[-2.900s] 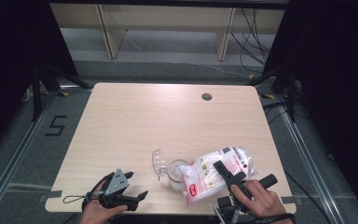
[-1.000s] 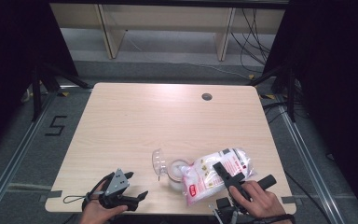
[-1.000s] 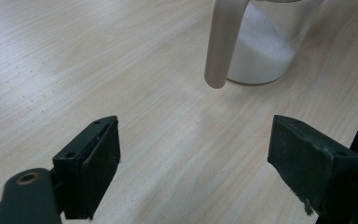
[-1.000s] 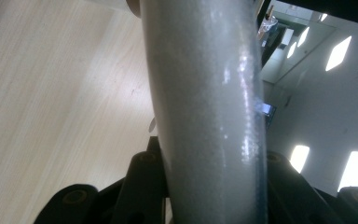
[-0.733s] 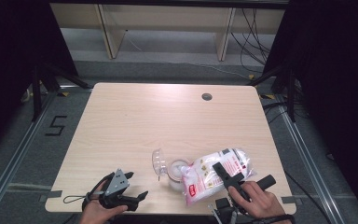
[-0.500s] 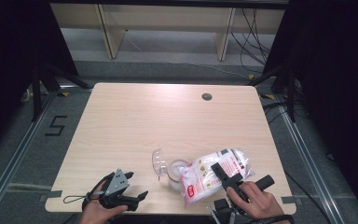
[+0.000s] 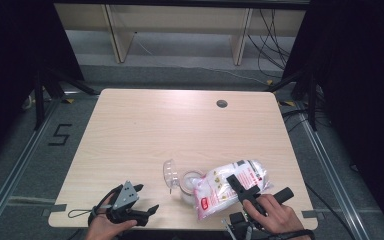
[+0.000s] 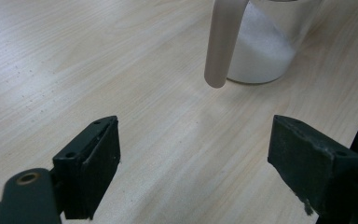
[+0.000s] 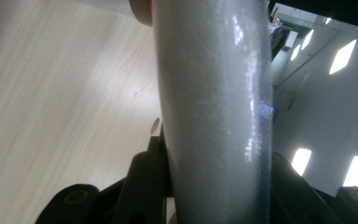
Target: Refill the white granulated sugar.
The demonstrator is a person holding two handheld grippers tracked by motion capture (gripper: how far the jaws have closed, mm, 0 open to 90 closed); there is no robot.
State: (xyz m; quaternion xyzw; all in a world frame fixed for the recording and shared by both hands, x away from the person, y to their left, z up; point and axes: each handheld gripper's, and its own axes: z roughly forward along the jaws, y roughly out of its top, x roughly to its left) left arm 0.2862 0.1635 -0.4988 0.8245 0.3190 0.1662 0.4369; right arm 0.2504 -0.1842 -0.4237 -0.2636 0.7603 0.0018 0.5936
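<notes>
while overhead, bag (image 7: 230,186) label legible

bag (image 9: 214,112): so close in my right gripper view I can't read its print; both ends cut off | jar (image 8: 265,42): top cut off in my left gripper view | right gripper (image 7: 243,186): jaw tips hidden by bag

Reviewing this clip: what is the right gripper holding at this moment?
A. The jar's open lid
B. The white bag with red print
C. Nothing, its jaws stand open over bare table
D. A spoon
B: the right gripper is clamped on the bag, held tilted at the jar; the right gripper view shows the bag between the jaws.
</notes>
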